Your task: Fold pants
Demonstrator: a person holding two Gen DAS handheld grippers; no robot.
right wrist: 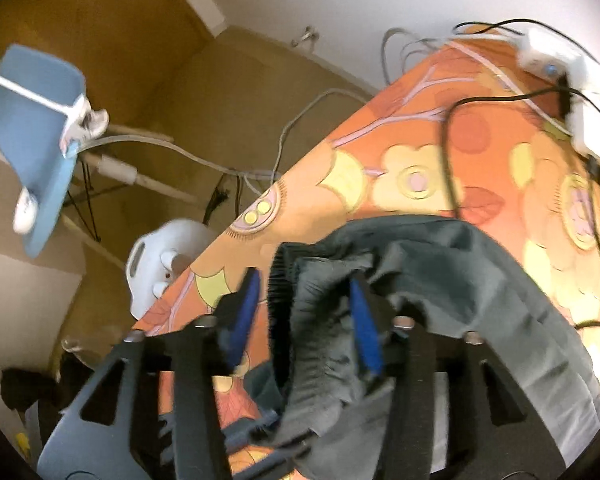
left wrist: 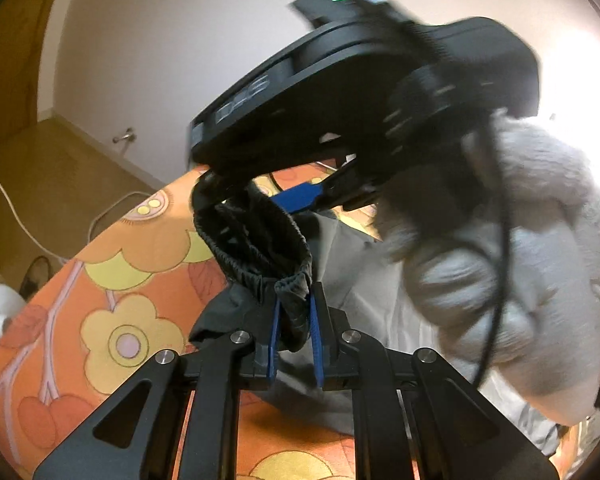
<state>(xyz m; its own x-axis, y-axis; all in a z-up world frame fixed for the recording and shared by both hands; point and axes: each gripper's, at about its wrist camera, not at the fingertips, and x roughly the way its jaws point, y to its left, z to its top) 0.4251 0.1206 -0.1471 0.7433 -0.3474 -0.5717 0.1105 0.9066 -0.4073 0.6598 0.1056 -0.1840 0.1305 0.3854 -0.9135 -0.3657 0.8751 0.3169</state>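
Note:
The dark grey pants (left wrist: 352, 264) lie on an orange flowered tablecloth (left wrist: 112, 320). My left gripper (left wrist: 294, 304) is shut on the gathered elastic waistband (left wrist: 260, 240) and lifts it off the table. My right gripper (left wrist: 260, 196) shows in the left wrist view just beyond, held by a grey-gloved hand (left wrist: 500, 280), its jaws spread around the far side of the waistband. In the right wrist view the right gripper (right wrist: 304, 284) is open, with the waistband (right wrist: 300, 320) and grey cloth (right wrist: 480, 280) draped between and over its blue fingers (right wrist: 366, 320).
A white power strip with black cables (right wrist: 568, 76) sits on the table's far right. A blue chair (right wrist: 36, 140), a white object (right wrist: 164, 264) and cords lie on the brown floor beyond the table's left edge. A white wall stands behind.

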